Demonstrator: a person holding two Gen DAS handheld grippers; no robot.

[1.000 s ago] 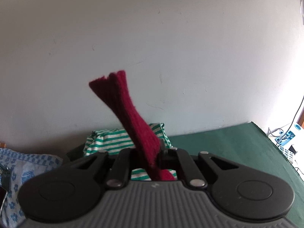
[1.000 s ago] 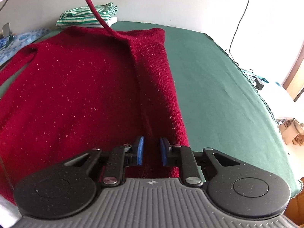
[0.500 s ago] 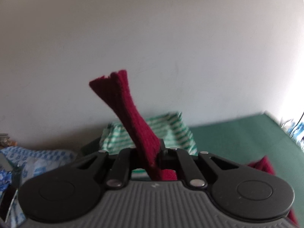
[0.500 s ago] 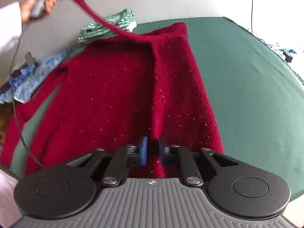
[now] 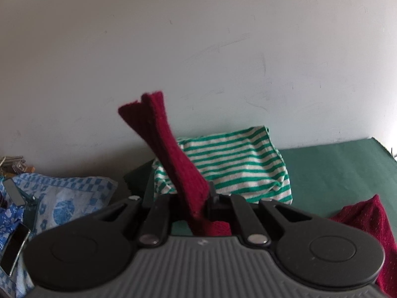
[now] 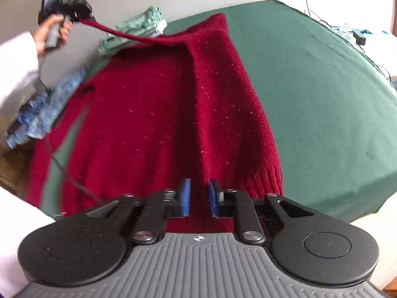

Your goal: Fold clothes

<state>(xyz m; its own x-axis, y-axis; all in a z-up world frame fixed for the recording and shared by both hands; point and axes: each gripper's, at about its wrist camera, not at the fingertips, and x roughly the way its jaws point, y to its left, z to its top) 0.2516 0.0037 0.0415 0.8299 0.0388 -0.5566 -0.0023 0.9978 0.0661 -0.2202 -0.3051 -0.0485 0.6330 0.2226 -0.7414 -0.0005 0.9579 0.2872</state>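
Observation:
A dark red knitted sweater [image 6: 153, 114] lies spread on the green table cloth [image 6: 322, 87]. My left gripper [image 5: 198, 198] is shut on its sleeve cuff [image 5: 161, 134], which sticks up past the fingers. In the right wrist view, a hand holds that left gripper [image 6: 82, 12] up at the far left, and the sleeve stretches from it to the sweater's far shoulder. My right gripper [image 6: 199, 196] hovers at the sweater's near hem. Its jaws are closing, the blue pads [image 6: 185, 196] stand apart, and a raised fold of the hem runs between them.
A folded green-and-white striped garment [image 5: 235, 164] lies at the table's far edge by the wall. A blue patterned cloth [image 5: 62, 196] and a phone [image 5: 13, 248] lie to the left. A white sleeve [image 6: 17, 69] and a thin cable [image 6: 72, 176] cross the left side.
The left gripper has come down towards the table with the cuff; the striped garment looks nearer. The right gripper has rolled and shifted along the hem, bringing the hand and left gripper into its view.

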